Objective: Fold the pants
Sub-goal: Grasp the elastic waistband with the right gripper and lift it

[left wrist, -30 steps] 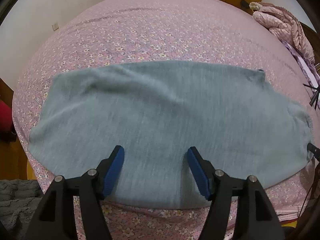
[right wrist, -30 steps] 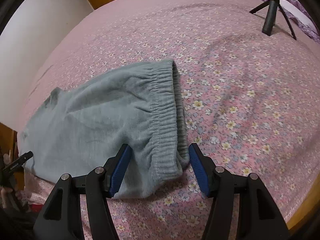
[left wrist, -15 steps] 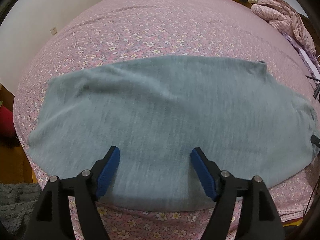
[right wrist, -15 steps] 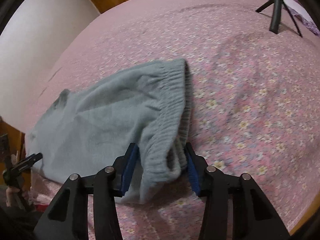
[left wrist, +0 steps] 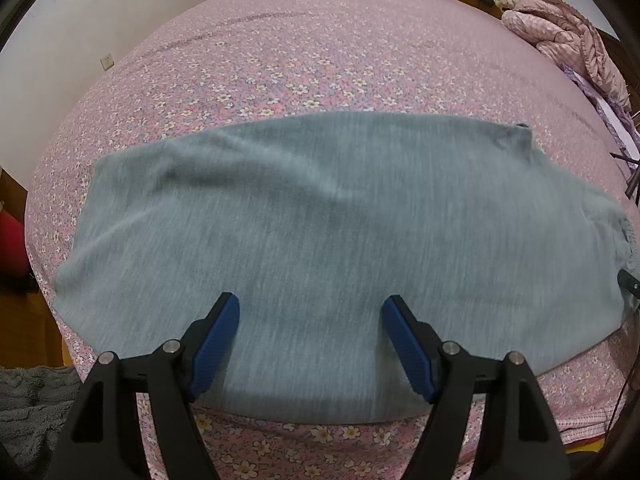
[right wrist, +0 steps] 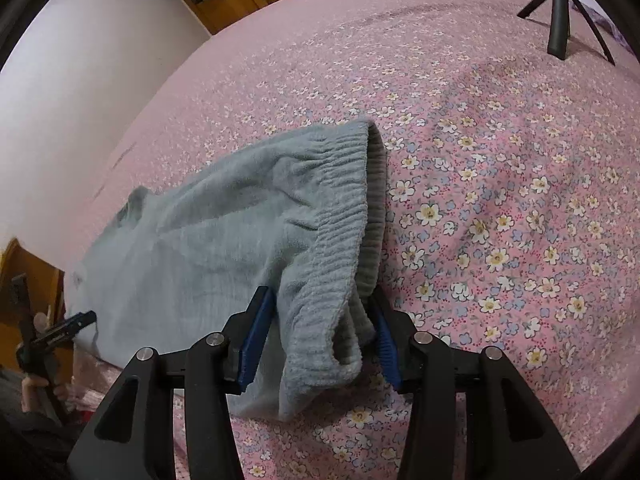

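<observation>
Grey-blue pants (left wrist: 320, 240) lie across a pink flowered bed, legs folded together, waistband to the right. My left gripper (left wrist: 310, 340) is open above the near edge of the pants' middle, touching nothing. In the right wrist view the ribbed waistband (right wrist: 344, 216) runs toward me, and its near corner is bunched between my right gripper's (right wrist: 320, 340) blue pads, which are closed in on it. The waistband corner is lifted slightly off the bed.
The pink flowered bedsheet (left wrist: 320, 60) spreads far beyond the pants. A pink quilted jacket (left wrist: 568, 36) lies at the far right corner. A black tripod (right wrist: 560, 12) stands on the bed to the right. A grey knit cloth (left wrist: 28, 408) hangs at lower left.
My right gripper has moved forward onto the waistband corner and closed on it, bunching the fabric. My left gripper has edged forward over the pants and stayed open.
</observation>
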The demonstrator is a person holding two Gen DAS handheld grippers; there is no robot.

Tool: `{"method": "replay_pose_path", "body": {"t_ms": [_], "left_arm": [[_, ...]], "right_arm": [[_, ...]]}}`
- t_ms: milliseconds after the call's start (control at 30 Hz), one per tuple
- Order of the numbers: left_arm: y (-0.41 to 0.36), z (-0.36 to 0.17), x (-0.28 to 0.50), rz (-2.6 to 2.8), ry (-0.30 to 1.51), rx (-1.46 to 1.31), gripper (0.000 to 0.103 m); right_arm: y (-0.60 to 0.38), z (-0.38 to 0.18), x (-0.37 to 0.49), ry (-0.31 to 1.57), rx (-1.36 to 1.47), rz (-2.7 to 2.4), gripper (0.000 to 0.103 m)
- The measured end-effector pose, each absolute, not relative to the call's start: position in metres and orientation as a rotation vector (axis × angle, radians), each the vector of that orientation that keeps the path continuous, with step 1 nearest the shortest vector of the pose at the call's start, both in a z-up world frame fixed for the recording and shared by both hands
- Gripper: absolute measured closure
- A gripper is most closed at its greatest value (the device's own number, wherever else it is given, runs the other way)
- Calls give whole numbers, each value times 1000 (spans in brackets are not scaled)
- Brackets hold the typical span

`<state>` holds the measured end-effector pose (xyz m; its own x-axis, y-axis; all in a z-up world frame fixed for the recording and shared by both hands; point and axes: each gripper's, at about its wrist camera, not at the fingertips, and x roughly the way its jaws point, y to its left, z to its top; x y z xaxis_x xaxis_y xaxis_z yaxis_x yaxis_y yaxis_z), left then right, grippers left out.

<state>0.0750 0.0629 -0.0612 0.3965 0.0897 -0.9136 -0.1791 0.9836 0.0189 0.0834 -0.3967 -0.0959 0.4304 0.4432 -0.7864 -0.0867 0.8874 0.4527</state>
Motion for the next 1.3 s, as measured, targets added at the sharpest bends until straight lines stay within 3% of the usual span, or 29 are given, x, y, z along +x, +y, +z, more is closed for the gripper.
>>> {"method": "replay_pose_path", "body": {"t_ms": [333,467,533,1300], "left_arm": [[62,-59,71,167,1147,-99,25],[63,-56,69,165,1144,-113,25],[64,-55,67,166,1141,-121,25],[76,-26,46,179,1052,-152,25]], "right_arm": [[-386,-95,77,1058,326,293,58],[-382,-93,76,1062,319,261,64],[-378,-92,75,1062,327,260,72],[-312,-8,65,939,226,460,74]]}}
